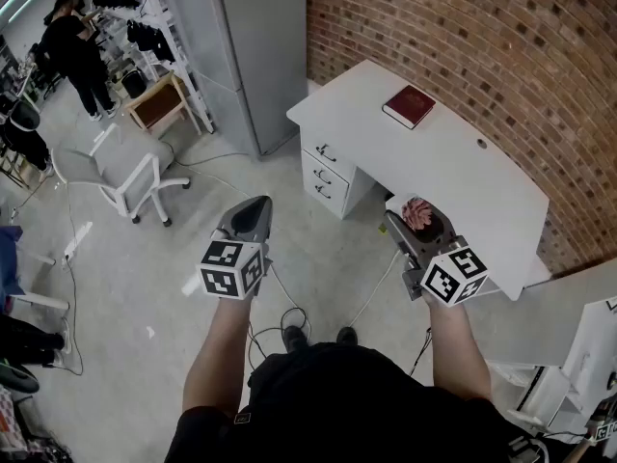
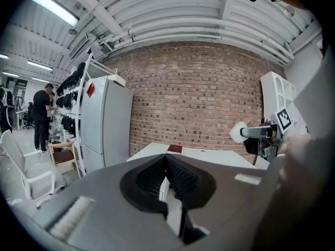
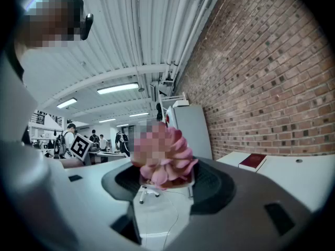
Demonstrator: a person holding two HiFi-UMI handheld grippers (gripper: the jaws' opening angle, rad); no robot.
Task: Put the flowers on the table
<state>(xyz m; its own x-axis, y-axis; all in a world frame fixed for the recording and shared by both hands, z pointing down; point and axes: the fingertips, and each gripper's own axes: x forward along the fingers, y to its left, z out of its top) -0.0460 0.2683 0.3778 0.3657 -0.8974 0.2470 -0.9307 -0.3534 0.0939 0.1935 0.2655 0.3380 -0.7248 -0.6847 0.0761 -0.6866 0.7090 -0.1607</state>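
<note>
A bunch of pink flowers (image 1: 417, 212) sits between the jaws of my right gripper (image 1: 420, 224), held in the air over the near edge of the white desk (image 1: 463, 167). In the right gripper view the flowers (image 3: 167, 163) fill the gap between the wide-set pads, and the right gripper (image 3: 165, 181) is shut on them. My left gripper (image 1: 254, 210) hangs over the floor left of the desk, shut with nothing in it. In the left gripper view its jaws (image 2: 166, 160) meet at the tip, pointing toward the desk (image 2: 209, 156).
A dark red book (image 1: 409, 105) lies on the desk's far part. A grey cabinet (image 1: 246, 46) stands left of the desk, against the brick wall (image 1: 501, 37). A white chair (image 1: 125, 167) and floor cables (image 1: 289, 316) are nearby. A person (image 1: 77, 61) stands far left. White shelving (image 1: 588, 355) is at right.
</note>
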